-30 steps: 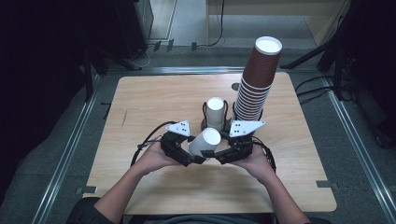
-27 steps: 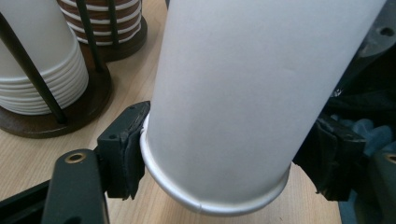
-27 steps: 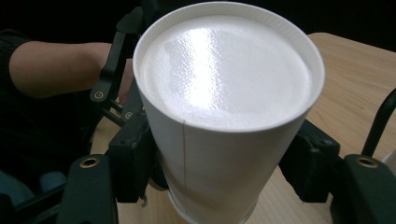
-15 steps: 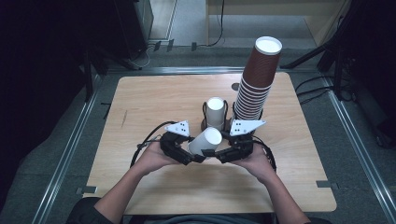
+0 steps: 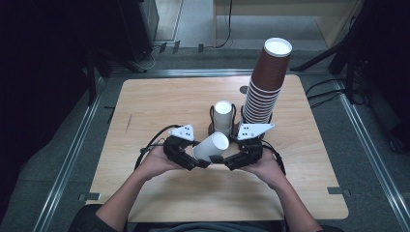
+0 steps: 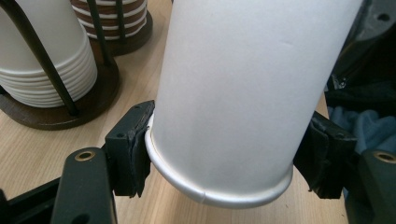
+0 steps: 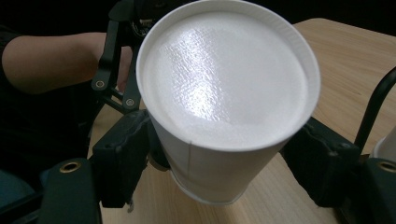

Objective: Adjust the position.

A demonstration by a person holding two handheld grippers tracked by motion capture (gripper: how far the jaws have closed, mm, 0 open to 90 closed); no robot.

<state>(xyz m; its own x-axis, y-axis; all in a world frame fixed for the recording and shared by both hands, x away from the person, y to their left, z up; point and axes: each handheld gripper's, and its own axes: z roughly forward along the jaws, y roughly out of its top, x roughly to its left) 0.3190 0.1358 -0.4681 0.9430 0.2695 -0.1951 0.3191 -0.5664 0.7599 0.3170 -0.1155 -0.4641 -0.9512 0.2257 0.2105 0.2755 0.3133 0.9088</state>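
A white paper cup [image 5: 212, 146] hangs tilted above the table's front middle, its closed base turned up and to the right. My left gripper [image 5: 199, 162] is shut on it just above the rolled rim [image 6: 224, 196], one pad on each side. My right gripper [image 5: 226, 161] comes in from the other side and is shut on the cup's wall below the base [image 7: 224, 74]. In the left gripper view the cup's wall [image 6: 243, 84] rises between the jaws of my left gripper [image 6: 224, 156]. In the right gripper view my right gripper [image 7: 219, 154] flanks the cup.
Behind the held cup, a stack of white cups [image 5: 223, 116] sits in a dark wire holder [image 6: 56, 112]. A tall leaning stack of brown cups [image 5: 265, 82] stands to its right. The wooden table [image 5: 154, 106] has metal rails along both sides.
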